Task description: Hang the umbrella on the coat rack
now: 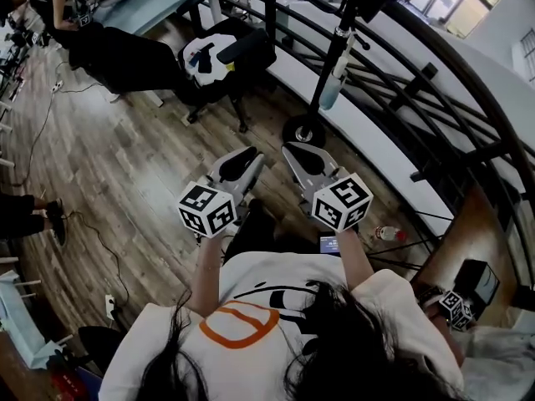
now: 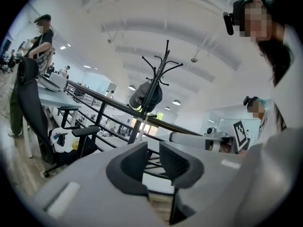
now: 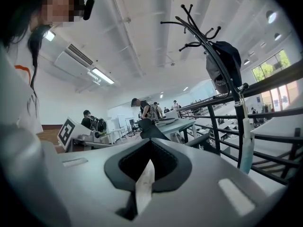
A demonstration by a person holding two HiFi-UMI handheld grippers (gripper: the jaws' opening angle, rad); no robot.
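The black coat rack [image 1: 303, 130] stands on the wooden floor just ahead of me, by a railing. A slim pale folded umbrella [image 1: 331, 86] hangs down along its pole. In the right gripper view the umbrella [image 3: 246, 148] dangles by a strap from the coat rack [image 3: 208, 46], below a dark bag [image 3: 225, 65]. My left gripper [image 1: 251, 153] is held low in front of me, open by a narrow gap with nothing in it [image 2: 152, 155]. Beside it, my right gripper [image 1: 292, 149] is shut and empty [image 3: 150, 143]. Both are well short of the rack.
A black railing [image 1: 435, 115] curves along the right behind the rack. A black office chair [image 1: 221, 57] with things on its seat stands left of the rack. A person [image 1: 75, 7] stands at a desk far left. A bottle [image 1: 389, 234] and cables lie on the floor.
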